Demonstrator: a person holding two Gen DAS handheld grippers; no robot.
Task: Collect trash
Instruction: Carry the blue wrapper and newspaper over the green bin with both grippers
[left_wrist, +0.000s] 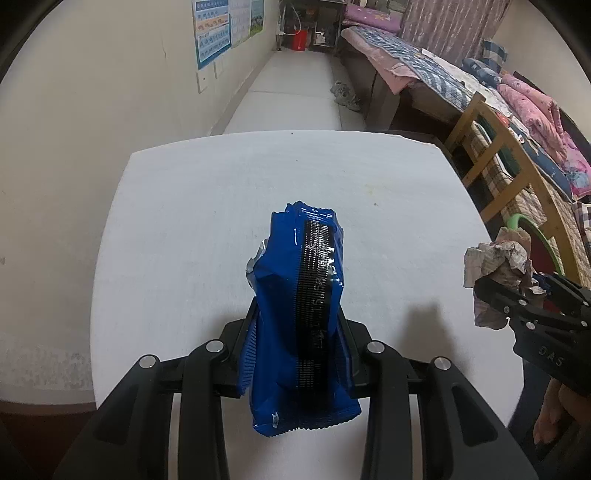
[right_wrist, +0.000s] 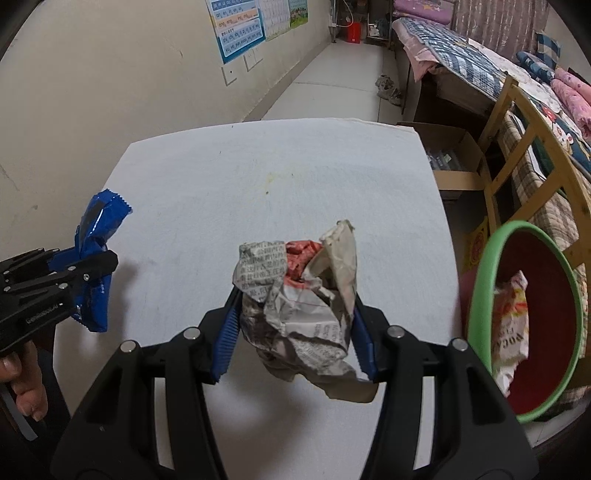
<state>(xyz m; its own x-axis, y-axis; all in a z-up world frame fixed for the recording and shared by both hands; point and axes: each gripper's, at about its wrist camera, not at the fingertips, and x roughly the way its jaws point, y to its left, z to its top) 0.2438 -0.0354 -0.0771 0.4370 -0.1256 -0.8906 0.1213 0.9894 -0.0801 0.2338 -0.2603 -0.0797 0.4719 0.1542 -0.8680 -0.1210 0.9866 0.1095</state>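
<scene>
**Q:** Which step of the trash collecting is in hand?

**A:** Both pieces are picked up and held above the white bench (left_wrist: 184, 221). I judge this to be the carrying step, with dropping still to come. The left hand-held gripper (left_wrist: 295, 332) pinches a blue snack wrapper (left_wrist: 299, 314) between its fingers. The right hand-held gripper (right_wrist: 295, 325) pinches a crumpled newspaper ball (right_wrist: 299, 306).

**Q:** What does the next move call for?

**A:** Probably a swing to the right. A red bin with a green rim (right_wrist: 480, 273) stands just beside the bench's right edge and already holds a pale printed packet (right_wrist: 511, 325). Each piece would need to be over the opening before the fingers spread.

**Q:** How does the trash look?

**A:** The wrapper is glossy blue with a dark ribbed seam down its middle and serrated ends. It stands upright and looks empty and creased. The newspaper is grey, covered in small print, with a red patch near the top. It is loosely wadded and bulges past the blue finger pads.
</scene>
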